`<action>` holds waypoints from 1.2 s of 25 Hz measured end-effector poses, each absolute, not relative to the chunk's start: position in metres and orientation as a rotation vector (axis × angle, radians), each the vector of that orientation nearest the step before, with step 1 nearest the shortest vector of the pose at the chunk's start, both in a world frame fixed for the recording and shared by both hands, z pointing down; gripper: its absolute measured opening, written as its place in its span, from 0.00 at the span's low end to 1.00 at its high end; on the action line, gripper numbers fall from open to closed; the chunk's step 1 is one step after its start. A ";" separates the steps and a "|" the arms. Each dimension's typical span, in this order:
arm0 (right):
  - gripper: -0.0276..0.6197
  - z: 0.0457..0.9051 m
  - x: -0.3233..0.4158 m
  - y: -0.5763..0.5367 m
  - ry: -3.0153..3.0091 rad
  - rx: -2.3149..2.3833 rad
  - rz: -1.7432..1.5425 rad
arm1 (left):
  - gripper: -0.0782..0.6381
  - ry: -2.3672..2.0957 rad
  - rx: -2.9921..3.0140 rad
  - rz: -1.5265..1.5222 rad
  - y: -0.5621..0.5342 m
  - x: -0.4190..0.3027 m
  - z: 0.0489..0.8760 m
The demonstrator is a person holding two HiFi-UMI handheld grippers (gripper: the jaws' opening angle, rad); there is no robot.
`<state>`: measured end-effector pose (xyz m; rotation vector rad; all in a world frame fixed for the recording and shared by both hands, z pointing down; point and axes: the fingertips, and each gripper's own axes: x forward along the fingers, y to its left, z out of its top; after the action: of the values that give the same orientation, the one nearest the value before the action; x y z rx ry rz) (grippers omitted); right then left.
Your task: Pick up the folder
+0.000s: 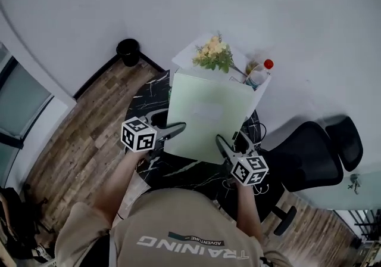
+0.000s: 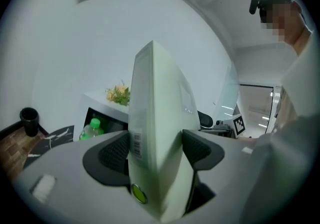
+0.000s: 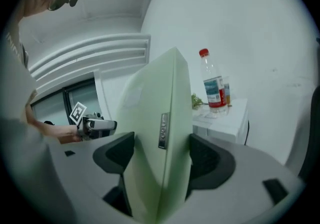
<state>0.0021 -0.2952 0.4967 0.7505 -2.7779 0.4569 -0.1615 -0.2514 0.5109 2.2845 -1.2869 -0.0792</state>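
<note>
A pale green box folder [image 1: 205, 118] is held up off the black marble table [image 1: 147, 100], lying flat as seen from the head view. My left gripper [image 1: 177, 129] is shut on its left edge. My right gripper [image 1: 221, 143] is shut on its near right edge. In the left gripper view the folder [image 2: 157, 133] stands edge-on between the dark pads [image 2: 114, 153], a barcode label and a green round button on its spine. In the right gripper view the folder [image 3: 160, 138] fills the gap between both pads [image 3: 207, 155], its metal clasp showing.
A white cabinet [image 1: 184, 55] behind the table carries yellow flowers [image 1: 213, 54] and a red-capped bottle [image 1: 260, 71]. A green bottle [image 2: 91, 129] sits in the cabinet's opening. A black office chair [image 1: 309, 151] stands at the right, a black bin [image 1: 128, 51] by the wall.
</note>
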 end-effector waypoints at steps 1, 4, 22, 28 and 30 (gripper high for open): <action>0.52 0.489 0.001 -0.297 -2.789 0.753 0.431 | 0.55 -1.299 2.311 -0.072 -0.254 -0.162 0.501; 0.52 0.464 -0.001 -0.308 -2.819 0.758 0.350 | 0.56 -1.332 2.391 -0.053 -0.265 -0.164 0.472; 0.52 0.283 -0.016 -0.328 -3.015 0.869 -0.046 | 0.56 -1.466 2.709 -0.133 -0.293 -0.180 0.280; 0.52 0.247 -0.002 -0.329 -3.029 0.938 -0.110 | 0.57 -1.474 2.790 -0.132 -0.298 -0.166 0.238; 0.52 0.238 0.001 -0.328 -3.026 0.957 -0.136 | 0.57 -1.472 2.816 -0.127 -0.298 -0.162 0.229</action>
<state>0.0013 -0.3280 0.2377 0.9567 -3.0263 -0.1361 -0.1620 -0.2985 0.2286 2.8158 -1.4722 -0.1270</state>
